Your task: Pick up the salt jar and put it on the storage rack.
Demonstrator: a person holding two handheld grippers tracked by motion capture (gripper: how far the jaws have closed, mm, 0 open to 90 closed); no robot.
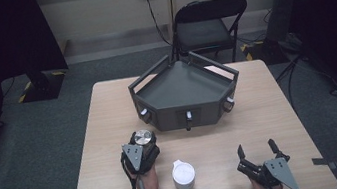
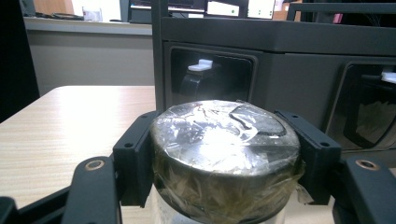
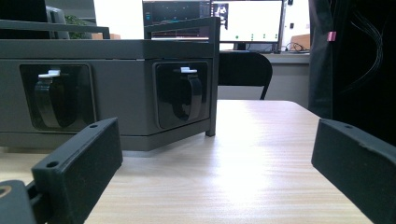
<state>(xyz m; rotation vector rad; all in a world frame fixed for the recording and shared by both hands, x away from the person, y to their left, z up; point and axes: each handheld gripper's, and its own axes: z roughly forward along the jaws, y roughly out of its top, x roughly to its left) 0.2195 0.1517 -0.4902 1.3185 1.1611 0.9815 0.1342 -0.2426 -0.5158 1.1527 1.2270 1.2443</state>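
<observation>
Nearest the high camera, two forearms come in from the bottom edge, each hand holding a gripper over the tabletop [image 1: 111, 133]. Between them, near the front edge, stands a white cup [image 1: 184, 177] with a white lid, touched by neither gripper; what it holds cannot be seen. Just left of the cup and a little farther back, the left gripper [image 1: 140, 148] is clamped on a jar [image 1: 142, 138] with a shiny metal lid. In the left gripper view the jaws press the lid's two sides, and the lid [image 2: 224, 135] is wrapped in crinkled clear film; the glass below it is mostly out of frame. At the front right, the right gripper [image 1: 258, 150] rests low with its jaws spread wide and nothing between them, well apart from the cup. Behind both, mid-table, sits a dark grey angular tray [image 1: 183, 85] with a bare floor; its front faces carry recessed handles with small white tabs [image 3: 187, 70]. A black folding chair [image 1: 206, 23] stands beyond the table.
</observation>
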